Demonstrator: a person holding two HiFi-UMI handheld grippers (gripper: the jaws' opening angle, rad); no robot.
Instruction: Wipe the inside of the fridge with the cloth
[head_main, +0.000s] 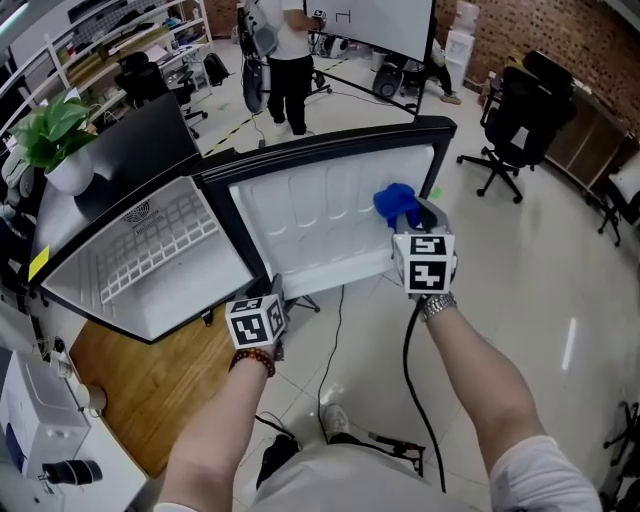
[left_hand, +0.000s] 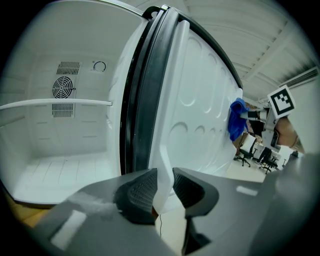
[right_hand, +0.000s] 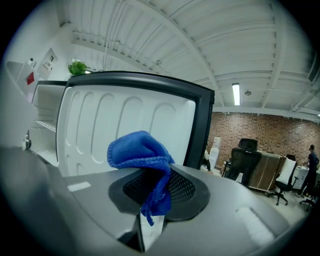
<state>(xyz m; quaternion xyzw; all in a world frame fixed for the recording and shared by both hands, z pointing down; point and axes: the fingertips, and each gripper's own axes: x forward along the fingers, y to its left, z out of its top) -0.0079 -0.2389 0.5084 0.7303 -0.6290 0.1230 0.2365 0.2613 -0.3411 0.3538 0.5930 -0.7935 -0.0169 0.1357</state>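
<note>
Cloth (right_hand: 137, 150) — its lower folds hidden inside the right claw (right_hand: 154, 189).

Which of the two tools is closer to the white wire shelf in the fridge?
Left. The left tool grips the door near the shelf; the right tool holds the blue cloth farther out along the door.

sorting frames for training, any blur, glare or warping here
Head view: sharp, evenly lit, edges mildly bowed. Left gripper view: heavy fisheye with black corners, the dark grey fingers up close look soft. Right gripper view: same fisheye, the blue fabric cloth is crisp.
</note>
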